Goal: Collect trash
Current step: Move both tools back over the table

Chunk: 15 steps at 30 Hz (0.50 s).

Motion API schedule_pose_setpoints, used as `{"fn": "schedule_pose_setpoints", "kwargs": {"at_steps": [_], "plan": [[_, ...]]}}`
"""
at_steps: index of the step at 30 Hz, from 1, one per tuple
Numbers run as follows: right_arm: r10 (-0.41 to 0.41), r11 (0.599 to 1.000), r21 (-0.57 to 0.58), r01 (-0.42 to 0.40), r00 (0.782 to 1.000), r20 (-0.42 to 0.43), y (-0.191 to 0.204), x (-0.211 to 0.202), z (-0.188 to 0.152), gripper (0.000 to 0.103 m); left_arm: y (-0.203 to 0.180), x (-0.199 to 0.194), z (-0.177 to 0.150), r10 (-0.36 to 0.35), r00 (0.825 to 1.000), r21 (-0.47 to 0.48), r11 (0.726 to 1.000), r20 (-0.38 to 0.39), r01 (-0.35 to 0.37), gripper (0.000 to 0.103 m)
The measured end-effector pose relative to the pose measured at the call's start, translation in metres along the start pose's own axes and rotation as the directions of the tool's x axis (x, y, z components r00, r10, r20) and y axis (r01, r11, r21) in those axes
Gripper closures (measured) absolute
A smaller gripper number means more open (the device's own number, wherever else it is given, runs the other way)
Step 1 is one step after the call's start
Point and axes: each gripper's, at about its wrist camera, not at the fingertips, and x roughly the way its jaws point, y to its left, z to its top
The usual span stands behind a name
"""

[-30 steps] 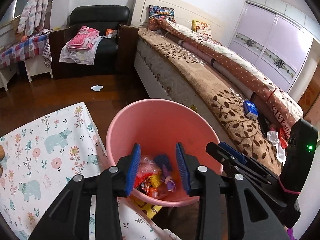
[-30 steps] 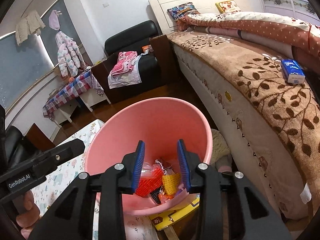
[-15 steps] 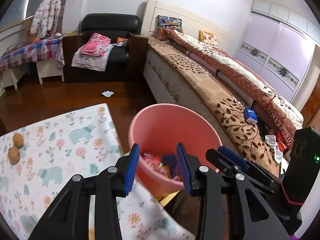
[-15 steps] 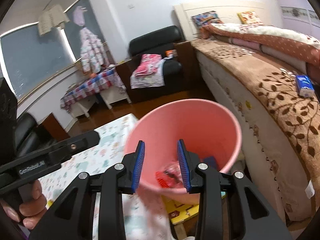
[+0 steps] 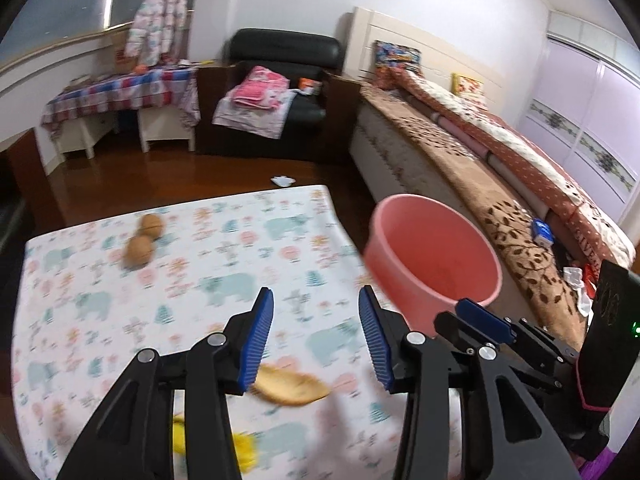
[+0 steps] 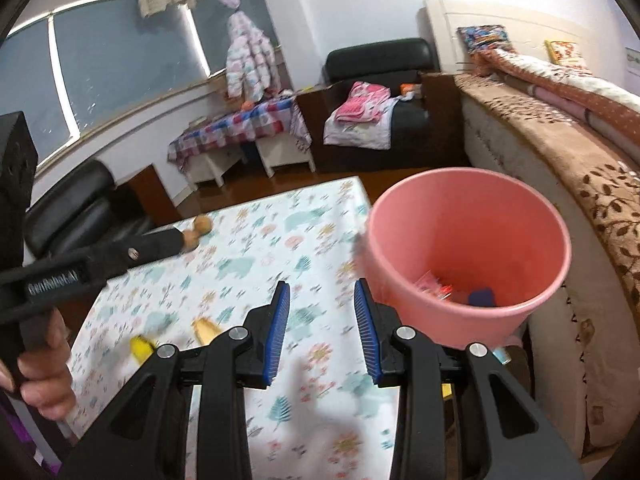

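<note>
A pink bin stands by the table's right edge, with wrappers inside. My left gripper is open and empty above the table with the bear-print cloth. A tan peel and a yellow scrap lie on the cloth near it. My right gripper is open and empty over the cloth, left of the bin. Two brown round things lie at the far side.
A bed with a brown cover runs along the right, a blue packet on it. A black armchair with pink clothes stands at the back. A white scrap lies on the wood floor.
Both grippers have swung left from over the bin to over the table. The peel, yellow scrap and brown round things have come into view. Both stay open.
</note>
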Motion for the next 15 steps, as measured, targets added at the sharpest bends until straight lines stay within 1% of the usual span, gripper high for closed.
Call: {"fn": "schedule_pose_setpoints", "kwargs": {"at_steps": [6, 9, 12, 15], "plan": [[0.033, 0.998, -0.044, -0.035, 0.999, -0.041, 0.016, 0.005, -0.009, 0.069, 0.042, -0.024, -0.014, 0.085, 0.996, -0.054, 0.995, -0.004, -0.085, 0.058], [0.056, 0.997, -0.056, -0.06, 0.995, -0.08, 0.022, 0.012, -0.013, 0.069, 0.068, -0.034, -0.024, 0.127, 0.992, -0.107, 0.986, -0.022, -0.129, 0.058], [0.065, 0.995, -0.071, -0.072, 0.993, -0.102, 0.028, 0.015, -0.017, 0.069, 0.085, -0.039, -0.036, 0.149, 0.988, -0.151, 0.976, -0.045, -0.154, 0.058], [0.071, 0.994, -0.078, -0.08, 0.991, -0.112, 0.032, 0.017, -0.02, 0.069, 0.094, -0.04, -0.047, 0.155, 0.986, -0.183, 0.969, -0.069, -0.165, 0.058]]}}
